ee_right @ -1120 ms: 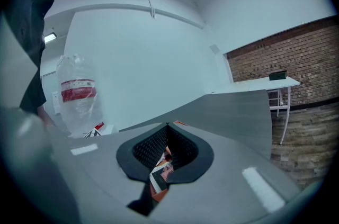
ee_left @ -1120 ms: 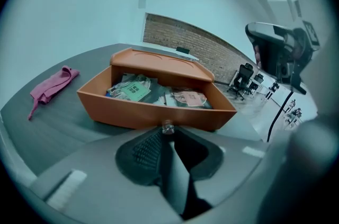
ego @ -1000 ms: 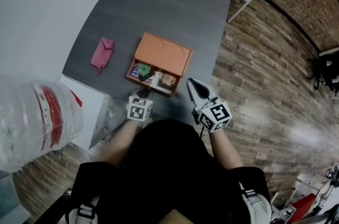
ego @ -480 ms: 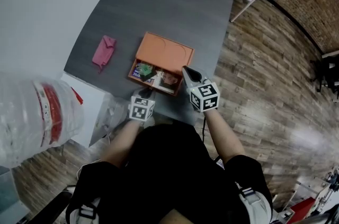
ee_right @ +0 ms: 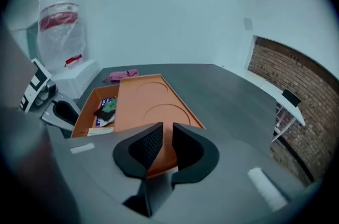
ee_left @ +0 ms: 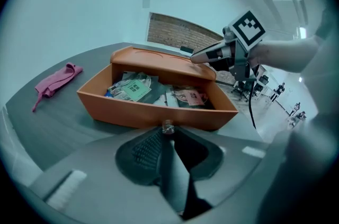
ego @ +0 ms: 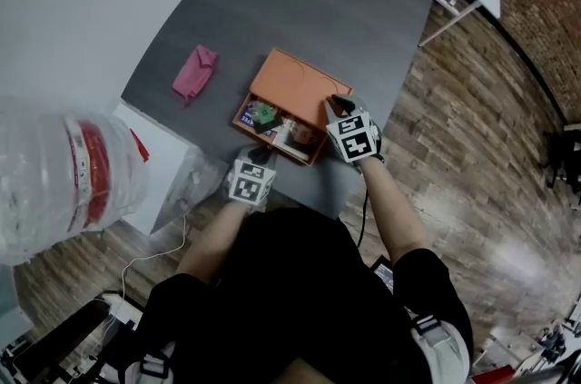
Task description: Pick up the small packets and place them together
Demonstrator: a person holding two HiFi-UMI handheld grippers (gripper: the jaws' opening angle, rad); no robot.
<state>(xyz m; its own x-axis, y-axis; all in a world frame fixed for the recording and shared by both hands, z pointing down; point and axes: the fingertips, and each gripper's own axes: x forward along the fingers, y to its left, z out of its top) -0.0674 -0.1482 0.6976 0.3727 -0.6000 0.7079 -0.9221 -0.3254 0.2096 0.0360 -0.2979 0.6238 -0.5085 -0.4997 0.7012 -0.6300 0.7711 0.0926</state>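
On one grey surface (ego: 300, 1), one orange box (ee_left: 148, 112), one pink cloth (ee_left: 55, 79) and several small packets (ee_left: 135, 88) are seen, the packets boxed just beyond the left tool (ee_left: 168, 132), clamped on the box's knob (ee_left: 167, 125), and beside the right tool (ee_right: 168, 130), whose jaws have just been opening, nothing between.

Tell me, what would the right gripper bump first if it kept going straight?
Probably the orange box's flat lid, near its corner, though depth is hard to judge. The right gripper has just been opening its jaws, with nothing between them.
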